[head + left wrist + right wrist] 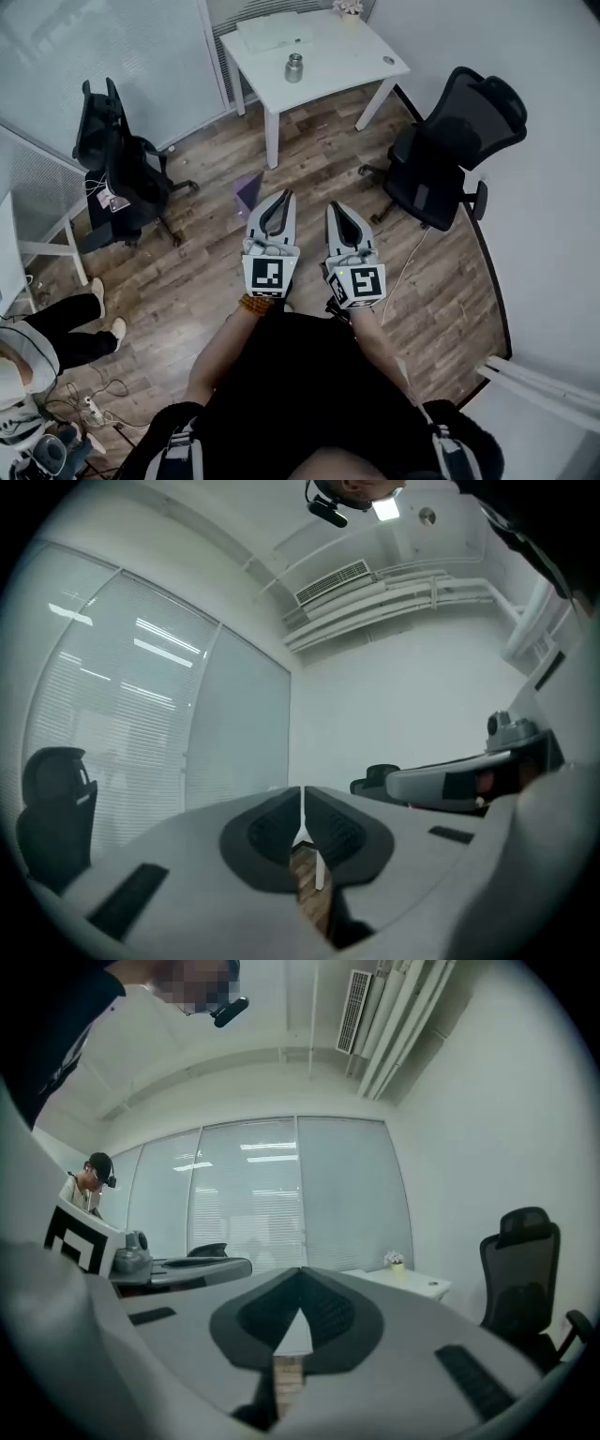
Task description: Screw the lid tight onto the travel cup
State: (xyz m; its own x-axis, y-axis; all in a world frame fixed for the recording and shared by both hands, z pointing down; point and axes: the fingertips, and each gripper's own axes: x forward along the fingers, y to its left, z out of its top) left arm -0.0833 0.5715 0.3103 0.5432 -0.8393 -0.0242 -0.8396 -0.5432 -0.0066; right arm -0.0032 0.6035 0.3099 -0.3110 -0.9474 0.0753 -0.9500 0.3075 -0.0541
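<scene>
Head view only: travel cup, upright near the middle of the white worktop at the far end of the room, well apart from both grippers. Small, plain, metal-grey cylinder with a narrower top part; too small to judge as screwed down or loose. Flat white papers behind it on the same worktop.

Also from the head alone: left gripper and right gripper side by side, held level over the wooden floor. Black chair off to the left, second black chair off to the right against the wall. Legs of a seated person at lower left.

Left gripper view: fingers pressed together, a hairline seam between them, nothing pinched, a sliver of wooden floor below the tips. Beyond them, a glass wall with blinds, a ceiling vent, the black chair at the left edge and the side of the right gripper at the right edge.

Right gripper view: fingers likewise pressed together, tips meeting, nothing between. Beyond them, one corner of the worktop with a small flower pot on it, the second black chair at the right, the left gripper at the left, and a standing person at the far left before the blinds.
</scene>
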